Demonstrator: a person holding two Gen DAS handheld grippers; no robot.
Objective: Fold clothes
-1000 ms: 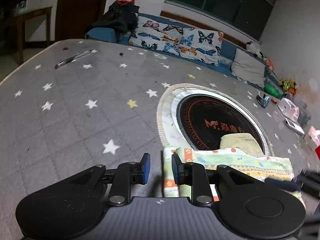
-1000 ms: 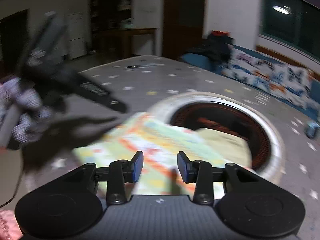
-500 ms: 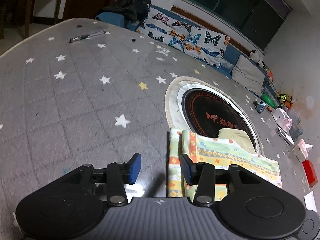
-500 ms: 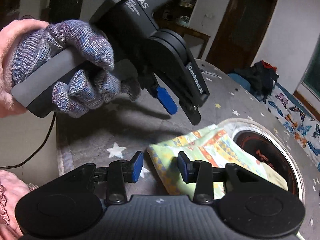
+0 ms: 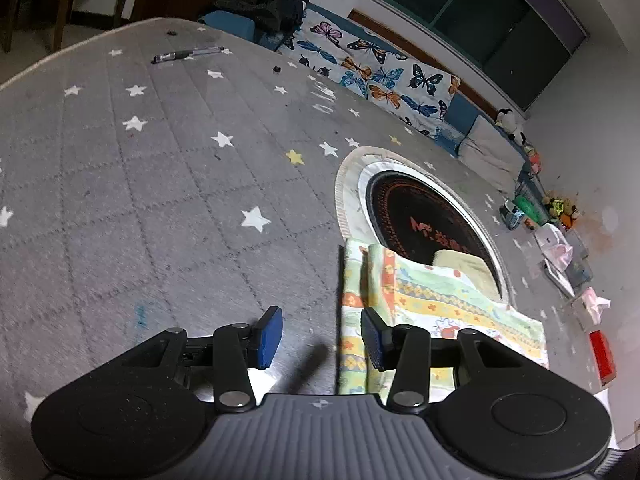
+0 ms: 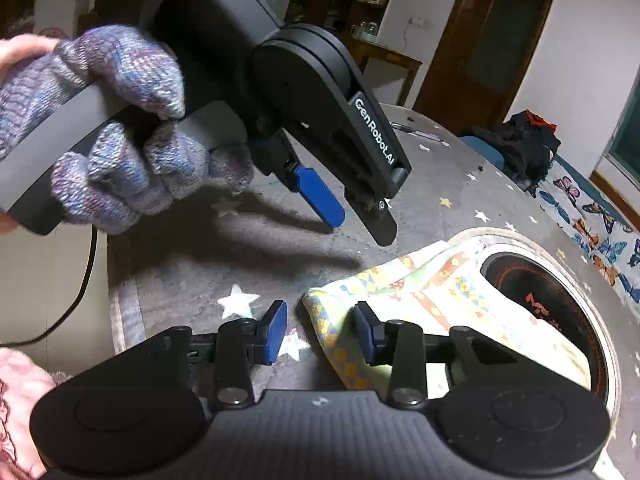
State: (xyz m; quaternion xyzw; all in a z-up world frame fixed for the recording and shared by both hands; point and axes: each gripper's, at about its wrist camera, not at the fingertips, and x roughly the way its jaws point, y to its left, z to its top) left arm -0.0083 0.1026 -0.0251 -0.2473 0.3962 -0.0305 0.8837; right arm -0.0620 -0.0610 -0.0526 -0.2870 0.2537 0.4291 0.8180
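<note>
The thin, soft patterned yellow-green cloth (image 6: 420, 300) lies folded, probably light; its near corner suits gripping. Left gripper (image 5: 322, 338) and right gripper (image 6: 320, 332) stand apart, empty.

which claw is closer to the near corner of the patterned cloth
Right. The right claw sits at the cloth corner, open, right finger over it. The left claw hangs open above the table, beyond that corner.

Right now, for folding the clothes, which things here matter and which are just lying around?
For the job:
patterned cloth, folded on the star-print cover
left gripper, open
right gripper, open

Lying about:
pen
round black mat
dark clothes pile
butterfly cushion
red box
</note>
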